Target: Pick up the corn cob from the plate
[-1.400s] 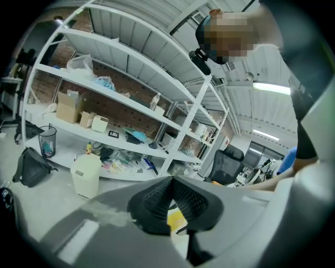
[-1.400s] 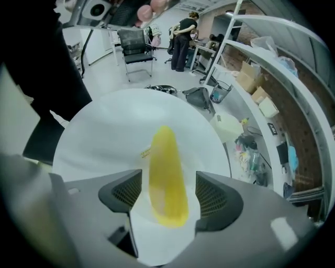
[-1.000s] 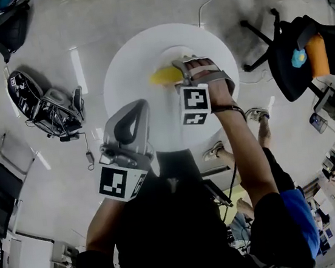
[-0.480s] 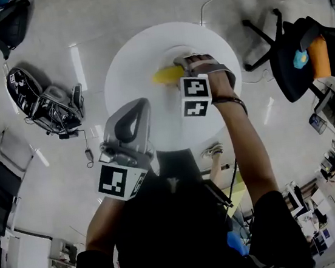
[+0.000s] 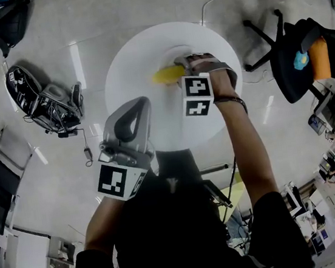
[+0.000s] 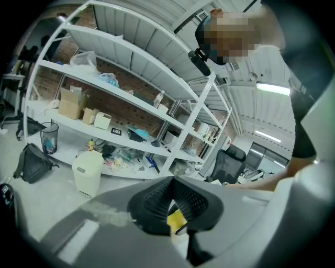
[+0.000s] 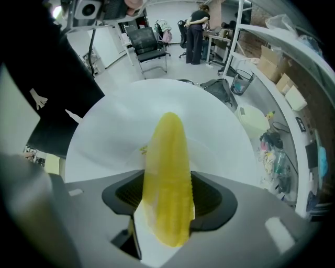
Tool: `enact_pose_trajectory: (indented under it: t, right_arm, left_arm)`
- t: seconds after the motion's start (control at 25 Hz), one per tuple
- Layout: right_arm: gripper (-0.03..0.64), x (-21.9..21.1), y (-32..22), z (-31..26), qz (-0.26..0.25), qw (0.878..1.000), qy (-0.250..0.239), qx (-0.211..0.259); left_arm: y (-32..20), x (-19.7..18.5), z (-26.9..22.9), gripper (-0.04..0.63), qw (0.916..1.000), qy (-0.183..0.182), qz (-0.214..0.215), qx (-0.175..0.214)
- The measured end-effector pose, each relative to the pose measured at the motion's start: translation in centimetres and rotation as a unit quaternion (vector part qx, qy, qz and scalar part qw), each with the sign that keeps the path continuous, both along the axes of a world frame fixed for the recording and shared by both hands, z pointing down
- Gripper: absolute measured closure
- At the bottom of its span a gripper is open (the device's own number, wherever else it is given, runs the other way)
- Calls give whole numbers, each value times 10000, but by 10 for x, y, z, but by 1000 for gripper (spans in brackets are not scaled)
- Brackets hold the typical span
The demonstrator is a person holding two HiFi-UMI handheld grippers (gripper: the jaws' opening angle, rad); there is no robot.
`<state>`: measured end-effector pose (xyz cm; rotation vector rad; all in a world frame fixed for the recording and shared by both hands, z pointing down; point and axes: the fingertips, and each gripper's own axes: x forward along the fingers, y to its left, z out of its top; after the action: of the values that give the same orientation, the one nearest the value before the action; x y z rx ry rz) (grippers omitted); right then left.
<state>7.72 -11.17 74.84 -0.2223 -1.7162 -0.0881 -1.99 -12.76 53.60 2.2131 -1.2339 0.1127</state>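
Observation:
The yellow corn cob [image 5: 164, 74] lies on a white plate [image 7: 222, 137] on the round white table [image 5: 124, 74]. My right gripper [image 5: 183, 66] points straight down over the cob's right end. In the right gripper view the corn cob [image 7: 167, 172] fills the gap between the two black pads of the right gripper [image 7: 167, 203]; its jaws have just been closing, and both pads touch the cob. My left gripper [image 5: 138, 105] hangs near my body at the table's near edge, shut and holding nothing. The left gripper [image 6: 172, 201] looks toward the shelves.
A black office chair [image 5: 291, 52] stands right of the table, and bags and gear [image 5: 47, 106] lie on the floor to the left. White shelving [image 6: 131, 104] and a white bin [image 6: 86, 170] are beyond the table.
The right gripper has tilted a little over the cob and its jaws have narrowed around it. The left gripper has stayed put. The legs seen beside the table earlier are gone.

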Motion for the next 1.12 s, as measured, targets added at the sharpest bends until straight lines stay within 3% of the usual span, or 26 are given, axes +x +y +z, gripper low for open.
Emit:
enact_pose_trajectory:
  t: [1.12]
  right_arm:
    - [359, -3, 9, -8, 58, 9987, -2, 504]
  left_arm:
    - [21, -11, -16, 589, 9998, 24, -81, 186]
